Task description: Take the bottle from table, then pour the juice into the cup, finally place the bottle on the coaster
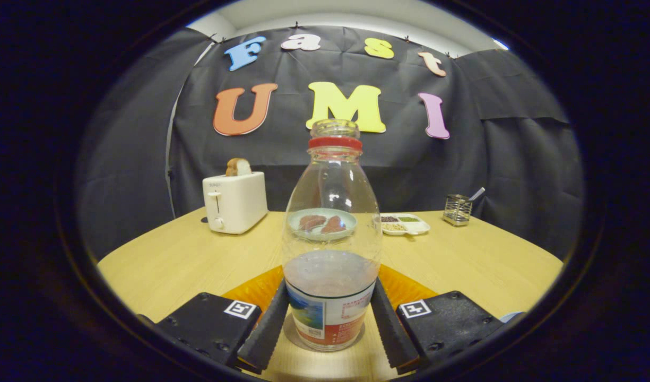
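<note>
Fingers (271, 323) of the gripper (329, 326) were seen pressed against both sides of the bottle (330, 239), one on each flank of its lower labelled part, so the jaws were closed on it. The bottle was held upright between them, its clear body rising well above the fingertips, with a red ring at the neck and the mouth uncapped. A small amount of pale liquid was seen in its lower part, just above the label. The bottle's base appeared to be at the tabletop, though whether it rested there or was lifted slightly could not be told.

An orange coaster (256, 289) was seen just behind the bottle, spreading out to either side beyond the fingers. Further back, directly behind the bottle and viewed through its glass, a pale green plate (322, 223) with reddish-brown pieces on it was placed. Just beside that plate a white divided dish (407, 225) with small heaps in its sections was set, and further out a wire holder (457, 209) with a utensil handle sticking up. On the other side a white toaster (234, 201) with bread in its slot was stood near the far edge.

Everything was borne by a light wooden table (478, 260) with a rounded edge. Black cloth was hung behind it as the wall, with a strip of pale ceiling above.
</note>
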`<control>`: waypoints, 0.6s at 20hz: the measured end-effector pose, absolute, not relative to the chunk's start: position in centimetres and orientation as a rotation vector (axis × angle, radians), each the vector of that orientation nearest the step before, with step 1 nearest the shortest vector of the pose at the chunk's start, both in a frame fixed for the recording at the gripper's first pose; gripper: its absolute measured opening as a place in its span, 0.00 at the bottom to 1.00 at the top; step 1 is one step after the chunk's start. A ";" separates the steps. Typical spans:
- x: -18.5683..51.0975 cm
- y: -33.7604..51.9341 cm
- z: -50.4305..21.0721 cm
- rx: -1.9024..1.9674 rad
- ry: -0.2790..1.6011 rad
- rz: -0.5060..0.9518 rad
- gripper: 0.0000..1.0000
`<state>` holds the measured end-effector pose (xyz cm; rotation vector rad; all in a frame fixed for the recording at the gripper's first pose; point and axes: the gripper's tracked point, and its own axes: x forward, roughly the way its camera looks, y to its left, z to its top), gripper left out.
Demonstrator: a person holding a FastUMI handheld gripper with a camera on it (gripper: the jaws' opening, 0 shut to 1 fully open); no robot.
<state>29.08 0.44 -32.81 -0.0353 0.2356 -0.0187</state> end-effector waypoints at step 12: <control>25.7 -0.4 -26.1 0.007 0.161 -0.010 1.00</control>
